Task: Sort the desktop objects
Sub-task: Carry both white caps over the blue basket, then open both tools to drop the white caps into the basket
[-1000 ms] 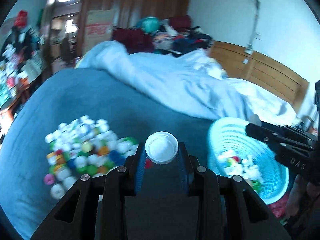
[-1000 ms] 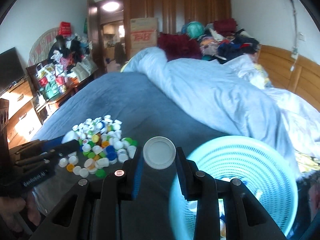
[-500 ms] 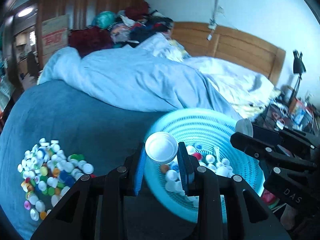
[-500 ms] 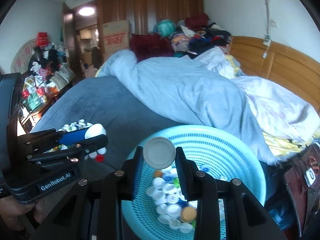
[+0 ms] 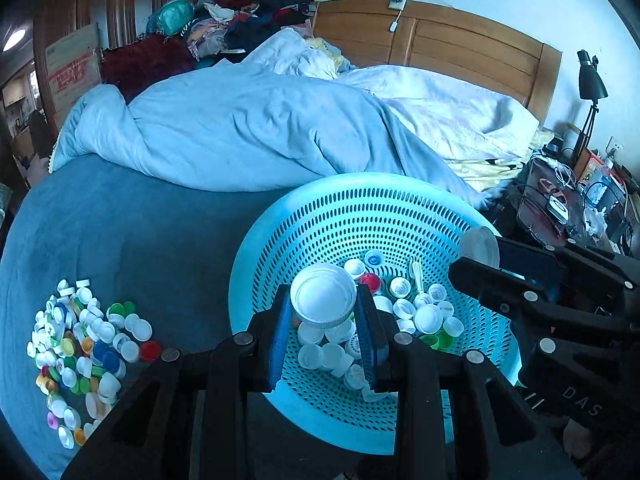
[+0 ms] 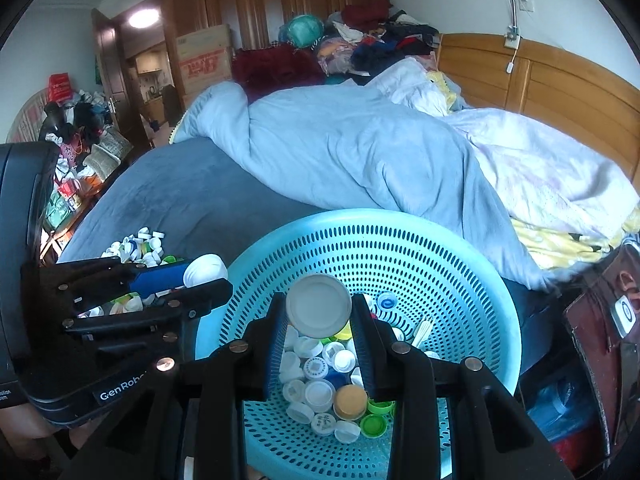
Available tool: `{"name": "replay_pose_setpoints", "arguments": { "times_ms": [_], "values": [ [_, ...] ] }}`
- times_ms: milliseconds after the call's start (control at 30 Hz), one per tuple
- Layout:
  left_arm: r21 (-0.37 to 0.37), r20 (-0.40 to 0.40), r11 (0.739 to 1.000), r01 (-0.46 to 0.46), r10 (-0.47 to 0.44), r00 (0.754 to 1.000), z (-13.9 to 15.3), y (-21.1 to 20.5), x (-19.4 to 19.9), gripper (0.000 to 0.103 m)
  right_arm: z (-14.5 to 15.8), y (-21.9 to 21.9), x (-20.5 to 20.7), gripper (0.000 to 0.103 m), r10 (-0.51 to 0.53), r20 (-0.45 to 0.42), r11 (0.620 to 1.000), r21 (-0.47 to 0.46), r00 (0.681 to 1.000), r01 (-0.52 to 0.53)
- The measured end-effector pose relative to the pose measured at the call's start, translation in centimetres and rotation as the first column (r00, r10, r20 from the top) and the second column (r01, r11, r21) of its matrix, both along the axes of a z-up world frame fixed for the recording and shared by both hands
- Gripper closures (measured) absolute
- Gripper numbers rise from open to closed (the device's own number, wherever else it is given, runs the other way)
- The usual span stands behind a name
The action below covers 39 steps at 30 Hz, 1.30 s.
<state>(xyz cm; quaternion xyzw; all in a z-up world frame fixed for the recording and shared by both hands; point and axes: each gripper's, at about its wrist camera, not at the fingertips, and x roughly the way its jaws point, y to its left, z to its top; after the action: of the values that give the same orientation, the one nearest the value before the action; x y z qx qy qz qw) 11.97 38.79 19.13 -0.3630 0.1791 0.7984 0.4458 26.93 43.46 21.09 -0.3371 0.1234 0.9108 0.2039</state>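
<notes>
My left gripper (image 5: 323, 300) is shut on a white bottle cap (image 5: 322, 294), held over the light blue perforated basket (image 5: 360, 208), which holds several caps. My right gripper (image 6: 319, 308) is shut on a greyish-white cap (image 6: 319, 305) above the same basket (image 6: 400, 236). In the left wrist view the right gripper (image 5: 476, 256) comes in from the right over the basket rim with its cap (image 5: 478, 245). In the right wrist view the left gripper (image 6: 208, 276) reaches in from the left with its cap (image 6: 205, 269). A pile of loose coloured caps (image 5: 80, 344) lies on the blue blanket at the left.
A rumpled light blue duvet (image 5: 248, 128) lies across the bed behind the basket. A wooden headboard (image 5: 460, 48) runs along the back right. A cluttered bedside stand with a black lamp (image 5: 590, 92) is at the right. A wardrobe and a clothes heap (image 6: 360, 44) fill the back.
Both grippers have swung right, away from the cap pile, and now hang over the basket, each still holding its cap. The basket has come to the middle of both views.
</notes>
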Motion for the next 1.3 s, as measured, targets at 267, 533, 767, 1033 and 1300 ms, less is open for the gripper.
{"name": "replay_pose_setpoints", "arguments": {
  "times_ms": [267, 533, 767, 1033, 1300],
  "values": [
    [-0.013, 0.009, 1.000, 0.010, -0.010, 1.000, -0.6, 0.7, 0.1, 0.077, -0.8, 0.5, 0.1, 0.068, -0.005, 0.012, 1.000, -0.015, 1.000, 0.006],
    [-0.017, 0.013, 1.000, 0.007, -0.006, 1.000, -0.8, 1.0, 0.0, 0.077, -1.1, 0.7, -0.1, 0.068, -0.009, 0.018, 1.000, -0.024, 1.000, 0.009],
    [-0.020, 0.017, 1.000, 0.012, -0.012, 1.000, -1.1, 1.2, 0.1, 0.077, -1.4, 0.8, -0.1, 0.068, -0.010, 0.025, 0.999, -0.030, 1.000, 0.011],
    [-0.023, 0.014, 1.000, 0.016, -0.016, 1.000, -1.1, 1.5, 0.1, 0.077, -1.5, 0.8, 0.0, 0.068, -0.014, 0.027, 0.999, -0.032, 1.000, 0.015],
    [-0.052, 0.027, 0.998, 0.023, -0.021, 0.999, -1.9, 2.1, 0.0, 0.077, -2.4, 1.3, 0.1, 0.068, -0.024, 0.047, 0.999, -0.045, 0.999, 0.026]
  ]
}}
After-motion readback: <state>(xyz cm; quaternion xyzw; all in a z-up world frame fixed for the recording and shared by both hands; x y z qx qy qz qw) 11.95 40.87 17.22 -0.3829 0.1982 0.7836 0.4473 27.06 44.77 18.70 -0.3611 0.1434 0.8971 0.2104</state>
